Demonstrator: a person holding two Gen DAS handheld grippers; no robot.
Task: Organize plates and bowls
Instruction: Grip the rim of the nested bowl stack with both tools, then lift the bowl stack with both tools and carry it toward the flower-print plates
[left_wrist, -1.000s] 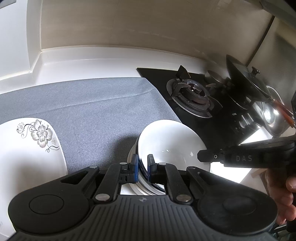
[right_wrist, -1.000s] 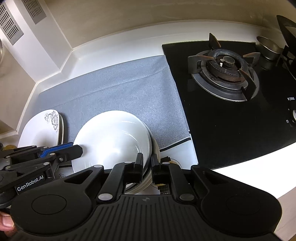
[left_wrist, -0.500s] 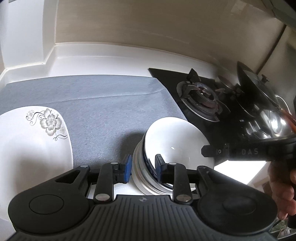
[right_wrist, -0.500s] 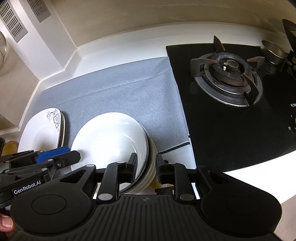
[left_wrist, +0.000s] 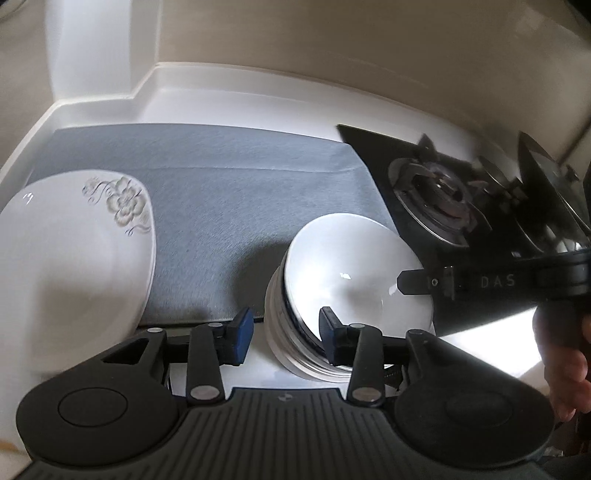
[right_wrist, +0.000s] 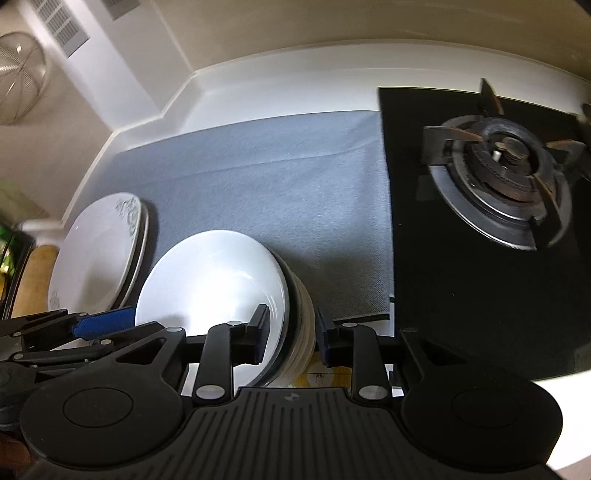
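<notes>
My left gripper (left_wrist: 282, 334) is spread, jaws just been opening. The near rim of the bowl stack (left_wrist: 347, 291) sits between the blue pads, neither pad pressing it as far as I can tell. My right gripper (right_wrist: 290, 334) is also parted, jaws just been opening, straddling the right rim of the same bowl stack (right_wrist: 221, 295) at lower centre of its frame; pads look clear of it.

The stack rests at the front edge of the grey mat (left_wrist: 221, 206), lower centre of the left view. Flowered plates (left_wrist: 70, 251) sit at left, well apart from the bowls. Stove (right_wrist: 495, 192) is at upper right.

Risks, as I judge them: the stack looks tilted and close to the counter's front edge, so a pad catching a rim on pull-back could drag the top bowl or tip the pile off. Both grippers crowd one stack, so they could knock together. Frames are blurred, so contact is hard to confirm.
</notes>
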